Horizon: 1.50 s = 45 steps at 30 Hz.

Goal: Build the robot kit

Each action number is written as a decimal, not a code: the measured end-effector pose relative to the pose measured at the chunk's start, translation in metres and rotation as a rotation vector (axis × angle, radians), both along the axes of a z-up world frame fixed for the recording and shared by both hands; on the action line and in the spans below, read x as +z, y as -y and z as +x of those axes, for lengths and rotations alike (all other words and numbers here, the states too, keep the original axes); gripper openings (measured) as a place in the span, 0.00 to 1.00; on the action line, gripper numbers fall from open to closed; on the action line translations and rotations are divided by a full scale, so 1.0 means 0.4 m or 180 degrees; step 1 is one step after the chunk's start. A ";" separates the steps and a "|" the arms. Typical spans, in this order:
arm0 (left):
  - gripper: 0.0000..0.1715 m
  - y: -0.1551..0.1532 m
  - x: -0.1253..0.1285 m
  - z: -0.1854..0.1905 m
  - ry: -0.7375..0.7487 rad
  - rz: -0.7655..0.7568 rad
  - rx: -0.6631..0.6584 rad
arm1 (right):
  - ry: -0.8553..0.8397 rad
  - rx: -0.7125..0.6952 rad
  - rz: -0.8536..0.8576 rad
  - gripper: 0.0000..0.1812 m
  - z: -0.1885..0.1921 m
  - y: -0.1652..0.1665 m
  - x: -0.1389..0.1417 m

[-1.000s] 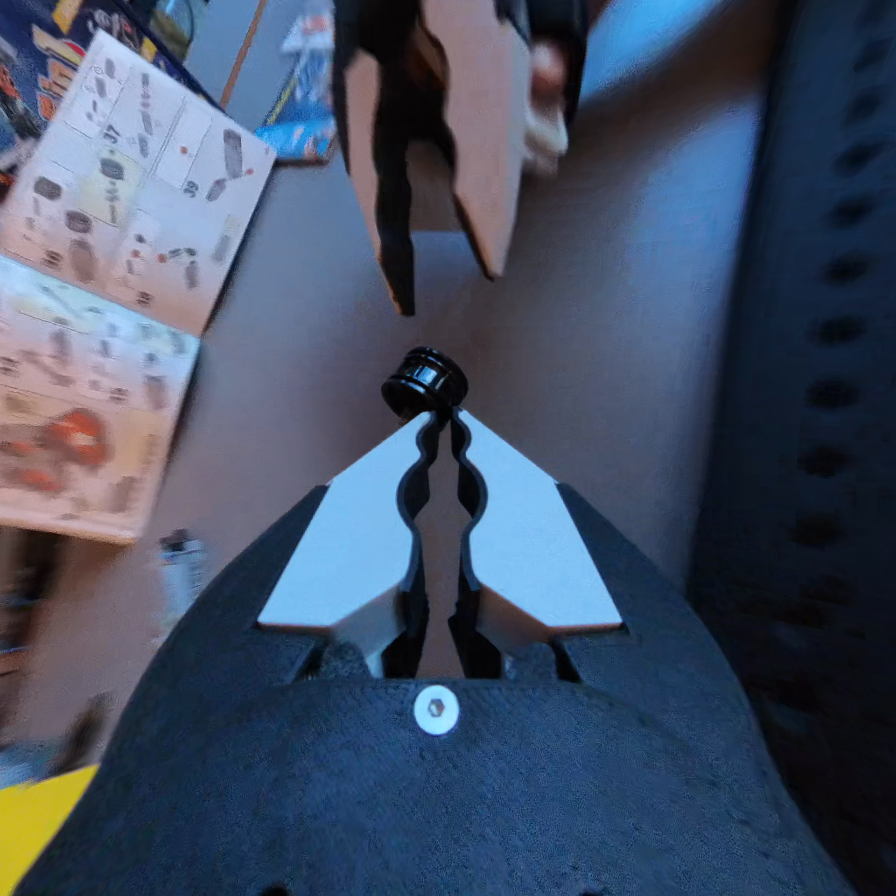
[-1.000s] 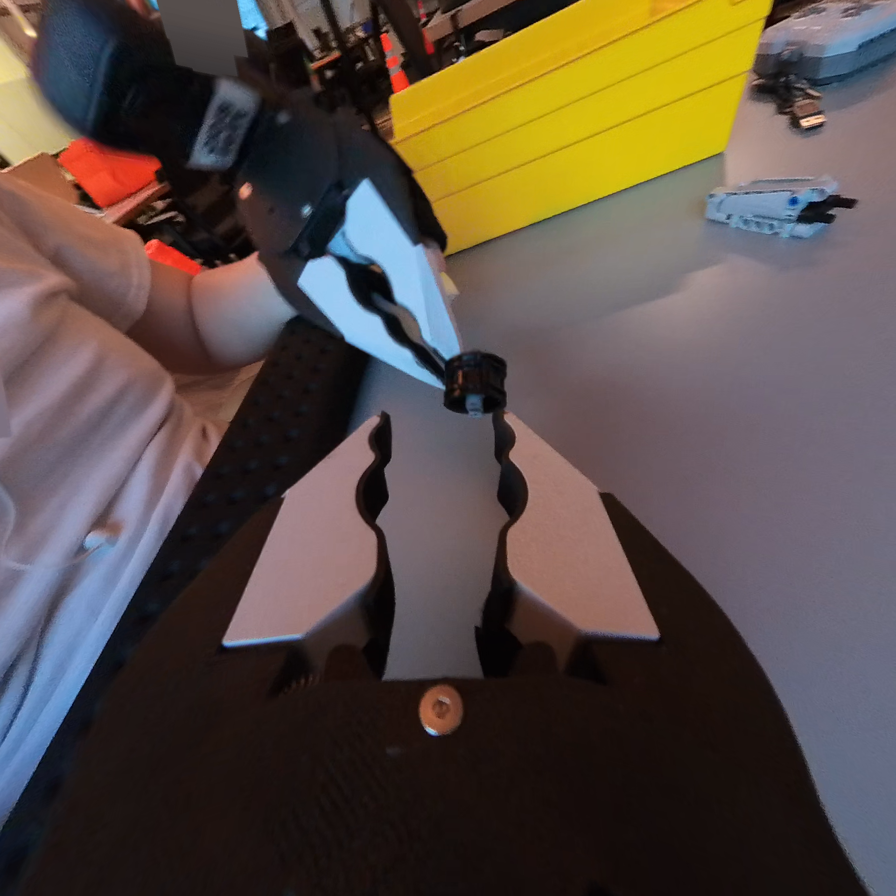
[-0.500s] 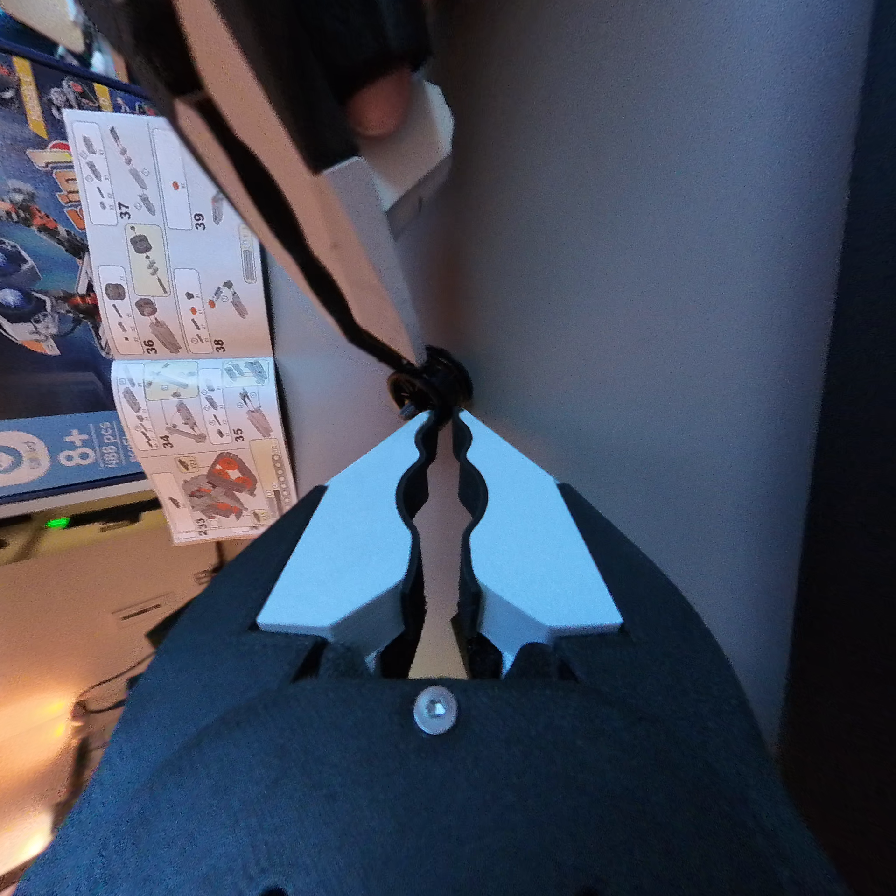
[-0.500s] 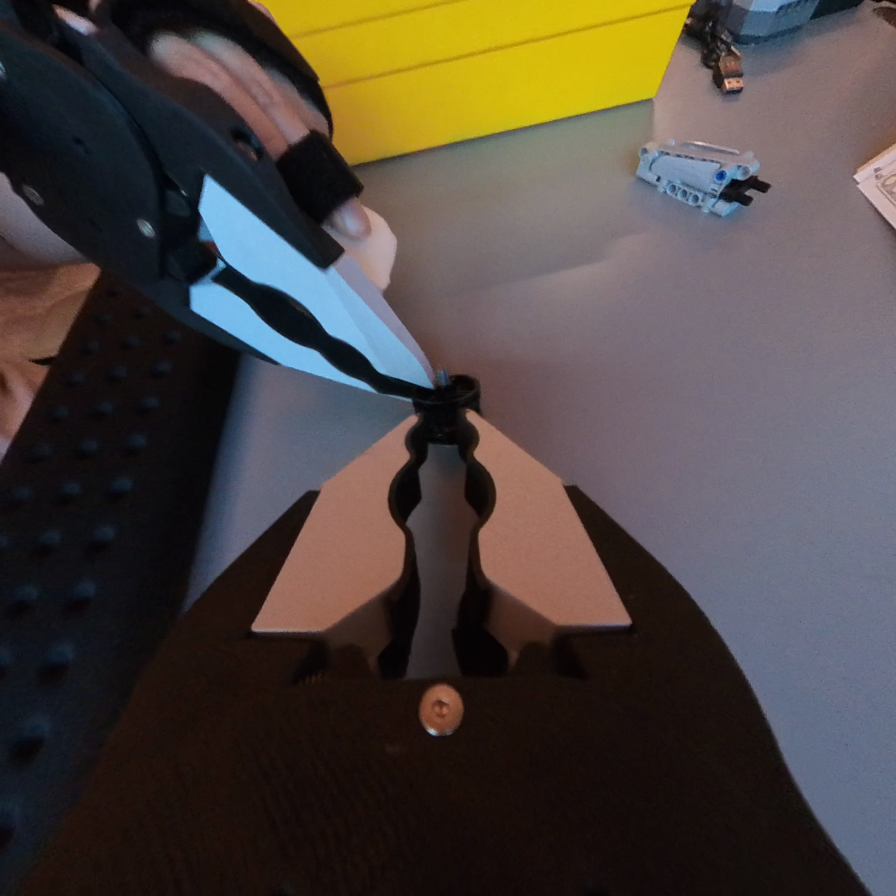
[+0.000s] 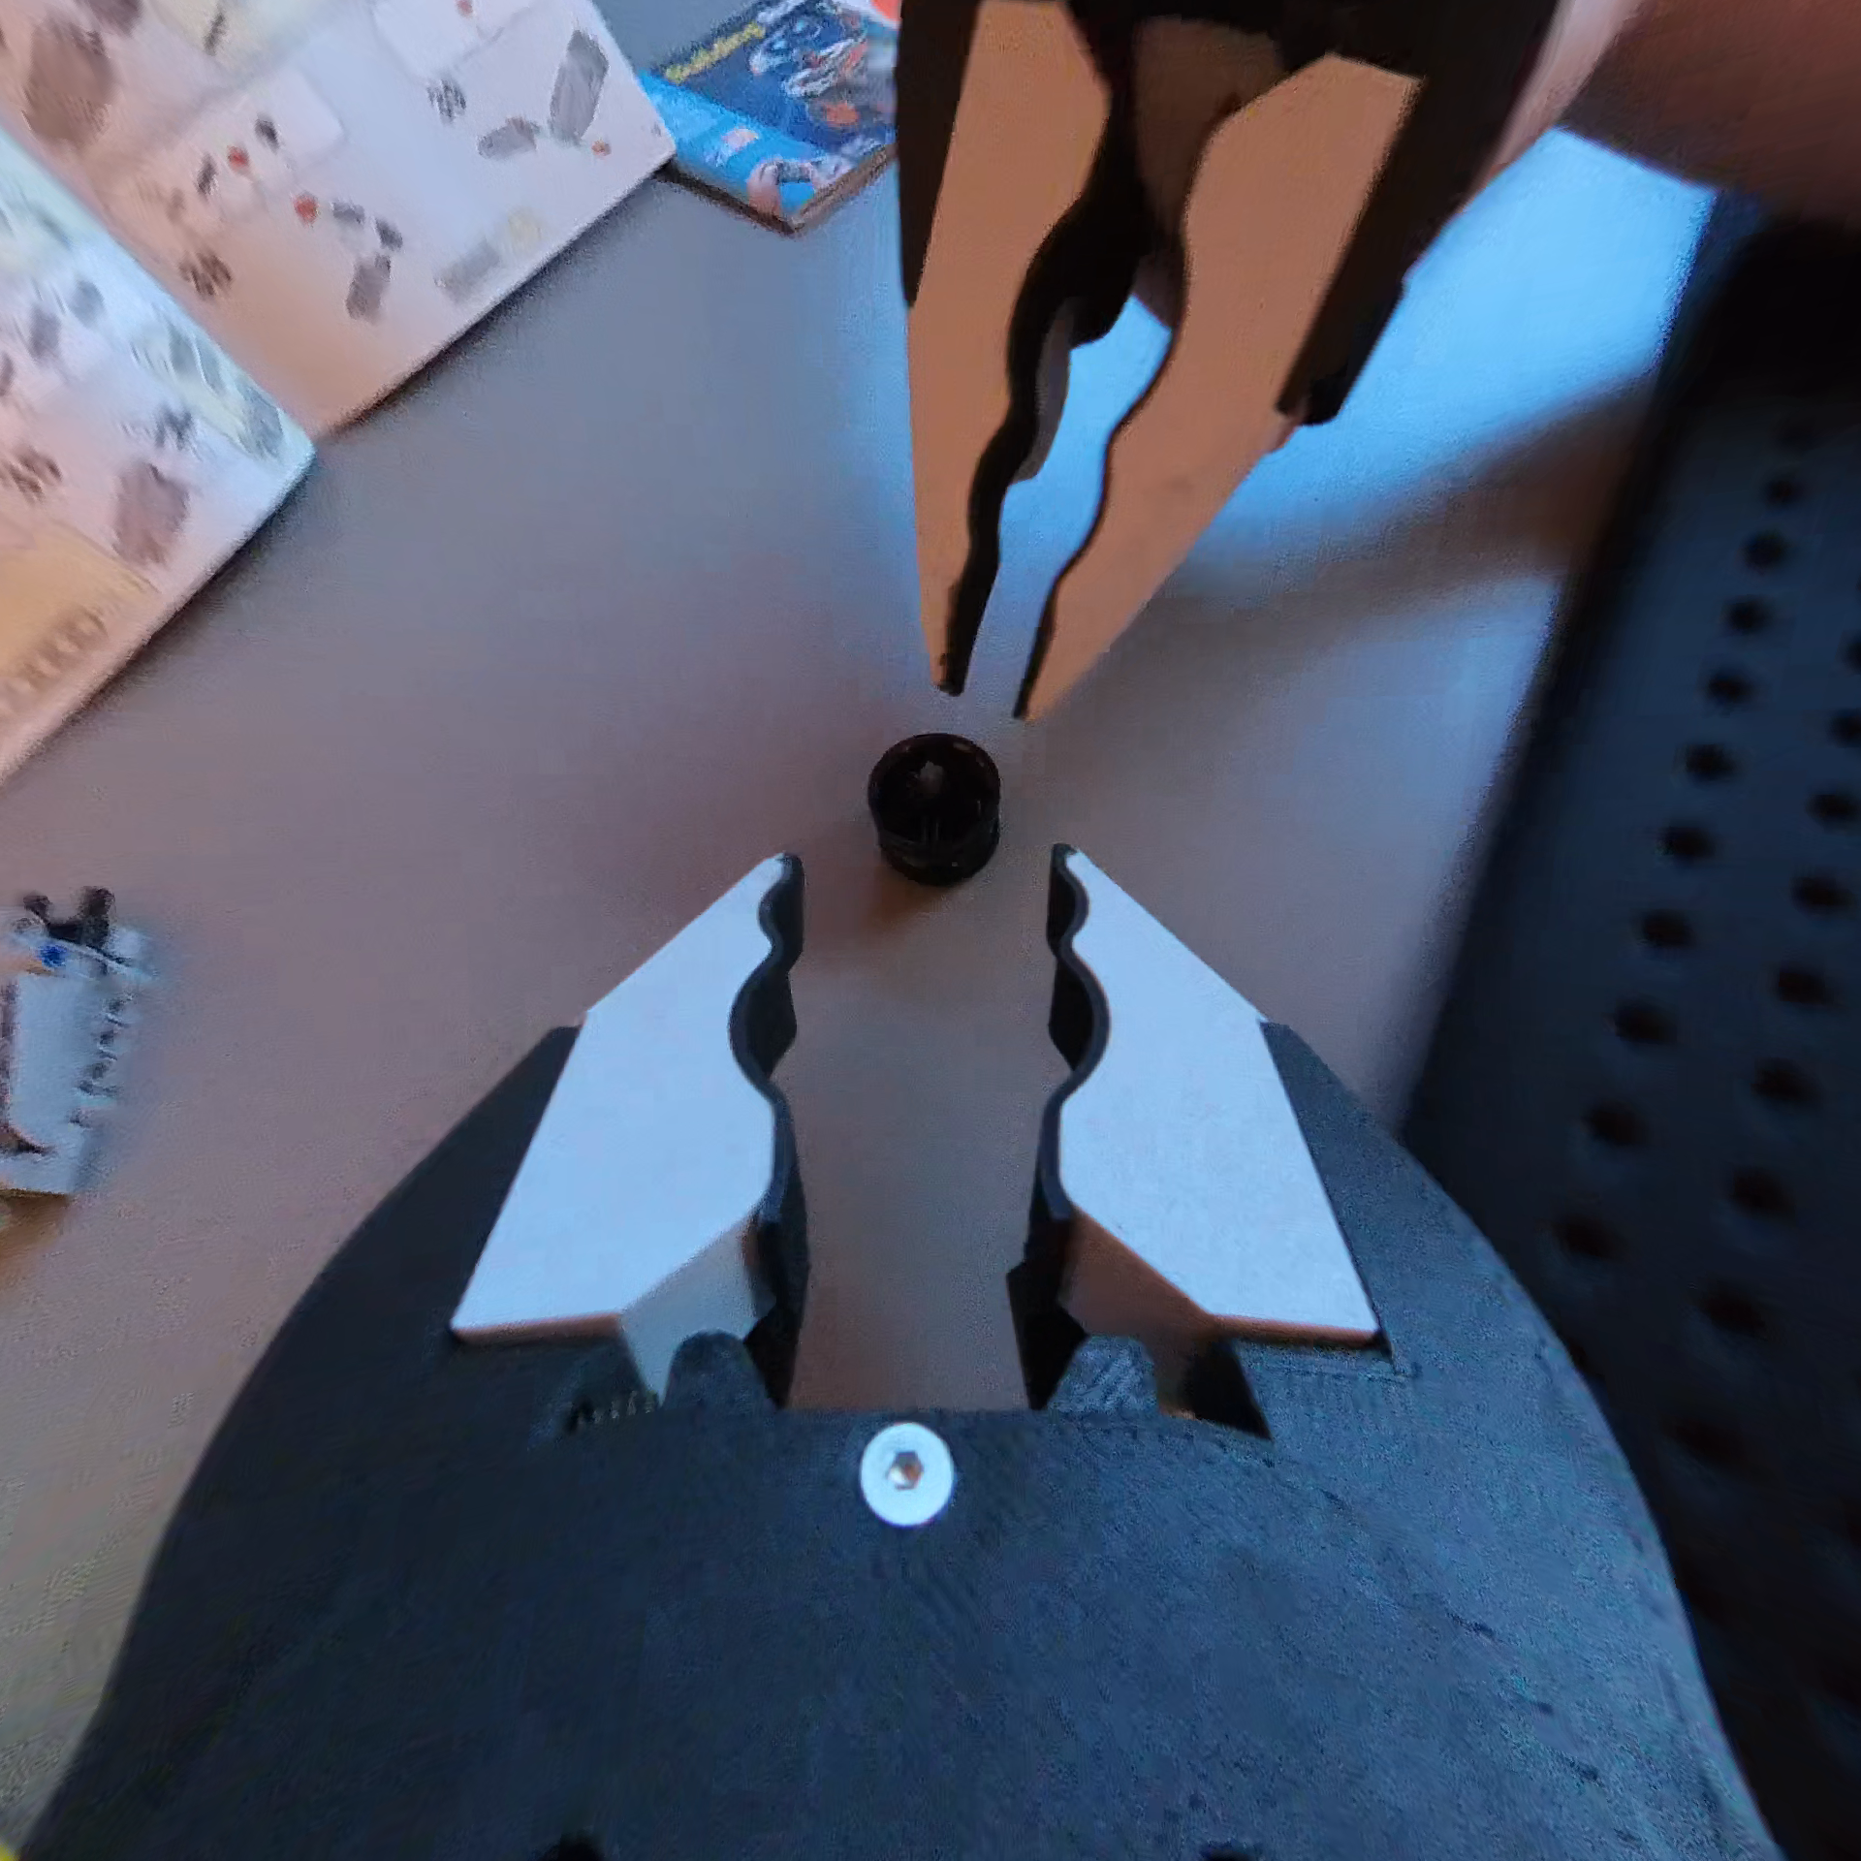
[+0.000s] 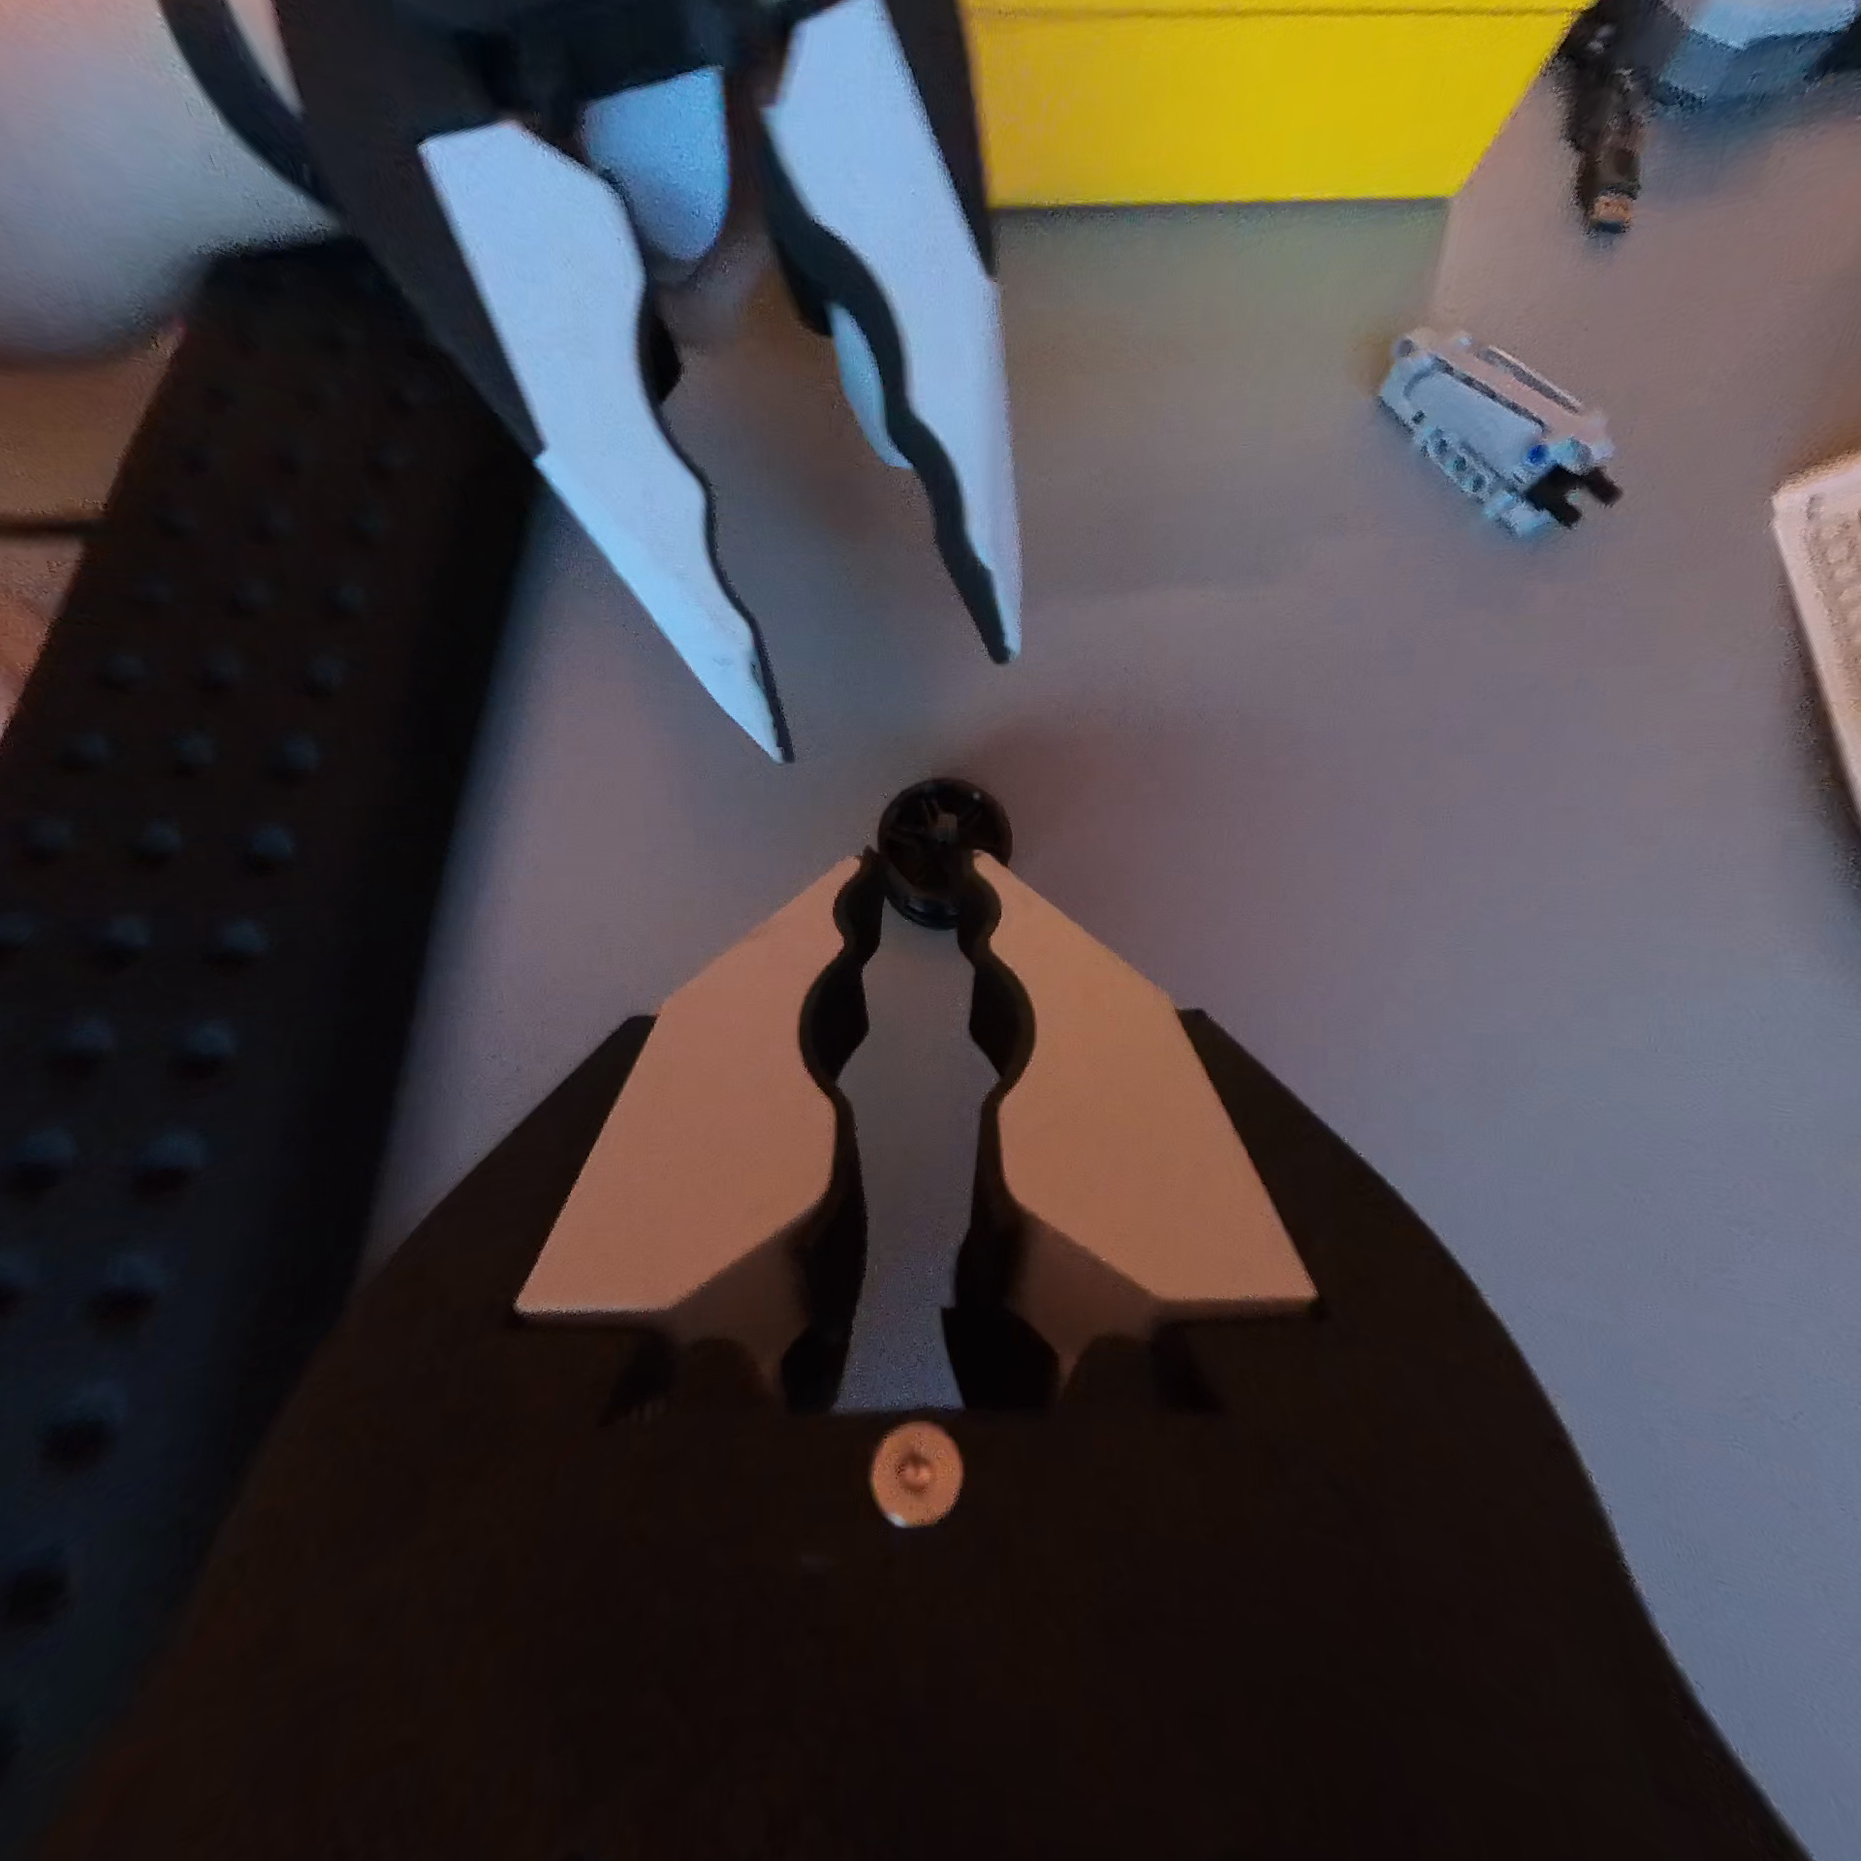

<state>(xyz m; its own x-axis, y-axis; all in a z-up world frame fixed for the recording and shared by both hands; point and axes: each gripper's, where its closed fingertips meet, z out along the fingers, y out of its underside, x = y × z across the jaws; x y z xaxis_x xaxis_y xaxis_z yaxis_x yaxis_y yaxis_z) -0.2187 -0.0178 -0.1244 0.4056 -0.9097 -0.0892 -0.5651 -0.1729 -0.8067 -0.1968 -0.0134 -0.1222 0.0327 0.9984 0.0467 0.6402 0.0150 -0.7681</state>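
A small black toy wheel (image 5: 935, 821) stands on the grey table (image 5: 504, 705), hub side up. My left gripper (image 5: 923, 856) is open and empty, its tips just short of the wheel on either side. My right gripper (image 5: 985, 700) comes from the far side with its jaws a little apart, the tips just clear of the wheel. In the right wrist view the wheel (image 6: 942, 836) shows between and just beyond the right gripper's tips (image 6: 935, 871). The left gripper (image 6: 891, 705) hangs open above it.
A black perforated mat (image 5: 1712, 906) runs along the table's edge, also in the right wrist view (image 6: 201, 806). An open instruction booklet (image 5: 302, 201) and a blue box (image 5: 785, 111) lie far left. A grey brick assembly (image 6: 1490, 443) and a yellow bin (image 6: 1208, 101) are behind. Left and right tips are no more than a few centimetres apart.
Both grippers held the wheel together half a second ago. The left gripper has opened wide and drawn back. The right gripper's jaws have parted, and the wheel now stands free on the table.
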 end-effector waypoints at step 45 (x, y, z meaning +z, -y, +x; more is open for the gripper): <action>0.17 0.022 -0.034 -0.085 -0.0091 -0.0013 0.0584 | 0.2194 0.0856 0.0326 0.00 -0.018 -0.008 -0.065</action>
<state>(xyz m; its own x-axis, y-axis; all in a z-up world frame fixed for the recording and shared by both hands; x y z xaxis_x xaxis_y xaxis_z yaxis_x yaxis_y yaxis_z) -0.2526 -0.0264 -0.1379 0.5622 -0.8210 -0.0994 -0.5464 -0.2785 -0.7899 -0.2041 -0.0101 -0.1482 -0.2823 0.9573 0.0615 0.9402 0.2889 -0.1803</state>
